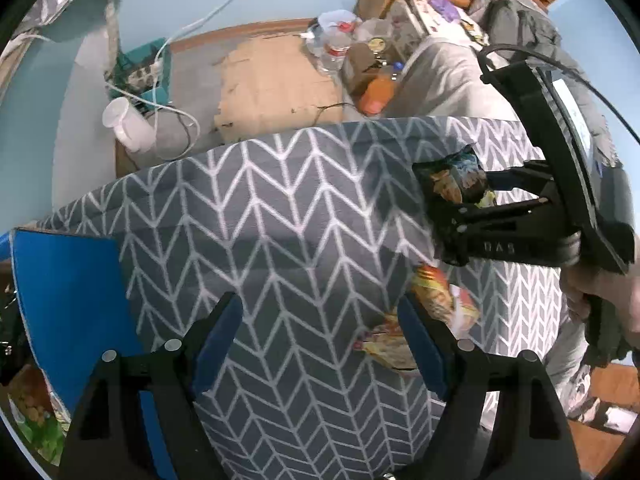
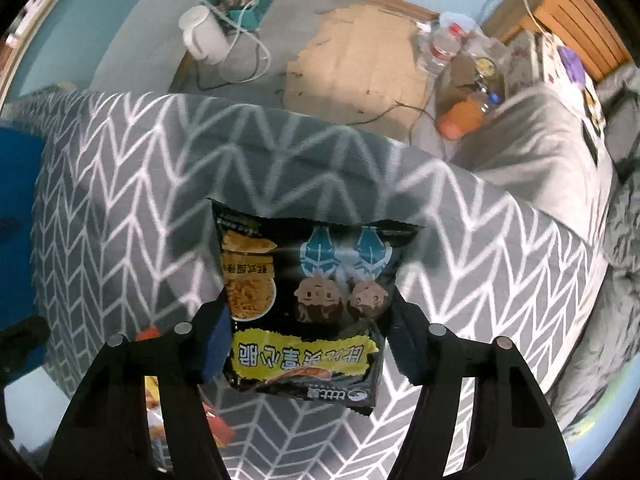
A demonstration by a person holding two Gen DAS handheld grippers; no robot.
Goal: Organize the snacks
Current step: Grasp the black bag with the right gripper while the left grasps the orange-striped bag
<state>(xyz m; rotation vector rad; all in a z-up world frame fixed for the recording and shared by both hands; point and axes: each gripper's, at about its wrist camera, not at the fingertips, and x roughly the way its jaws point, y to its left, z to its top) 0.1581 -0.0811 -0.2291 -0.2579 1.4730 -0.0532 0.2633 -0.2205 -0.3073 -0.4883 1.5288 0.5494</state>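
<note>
A black snack bag (image 2: 308, 304) with cartoon faces and a yellow band sits between the fingers of my right gripper (image 2: 308, 350); the blue pads touch its two sides, so the gripper is shut on it. It also shows in the left wrist view (image 1: 456, 180), held above the grey chevron tablecloth (image 1: 280, 208). My left gripper (image 1: 320, 344) is open and empty over the cloth. An orange and red snack bag (image 1: 444, 300) lies just behind its right finger. A yellow snack bag (image 1: 386, 346) lies beside that finger.
A blue box (image 1: 72, 304) stands at the table's left edge. Beyond the far edge are cardboard (image 1: 272, 80), bottles (image 1: 336, 48), a white kettle (image 1: 128, 124), cables and a grey bed (image 2: 540, 152).
</note>
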